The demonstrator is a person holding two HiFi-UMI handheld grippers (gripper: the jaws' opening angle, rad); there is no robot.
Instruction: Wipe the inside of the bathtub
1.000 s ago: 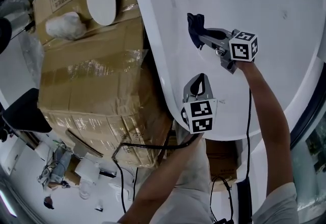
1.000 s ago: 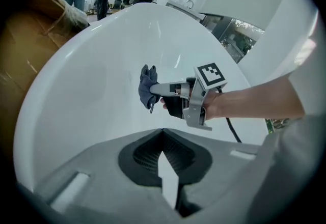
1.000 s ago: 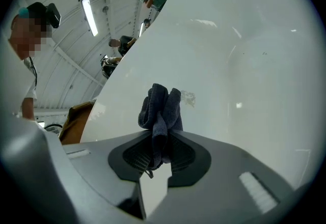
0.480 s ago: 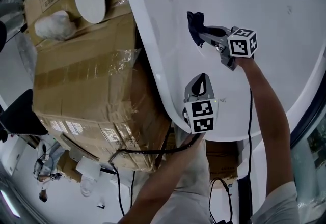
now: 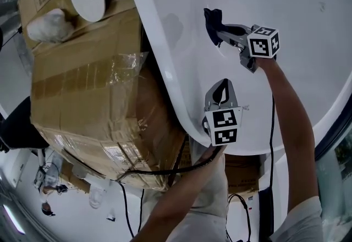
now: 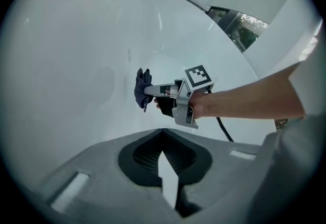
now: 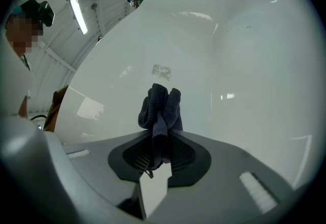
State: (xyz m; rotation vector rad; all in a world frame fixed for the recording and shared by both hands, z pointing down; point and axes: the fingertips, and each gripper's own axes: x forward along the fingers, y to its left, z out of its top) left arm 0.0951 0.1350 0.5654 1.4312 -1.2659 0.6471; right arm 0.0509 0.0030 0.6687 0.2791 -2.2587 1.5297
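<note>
The right gripper [image 5: 218, 33] pinches a cloth [image 7: 162, 106] at its tip. Rubbing the tub [image 5: 308, 21] hard could pull the cloth out.

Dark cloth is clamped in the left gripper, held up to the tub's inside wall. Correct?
Not quite: the wrong gripper is named. The right gripper view shows the dark cloth clamped in the right gripper, held up to the tub's inside wall. In the left gripper view, the left gripper has its jaws together with nothing between them.
</note>
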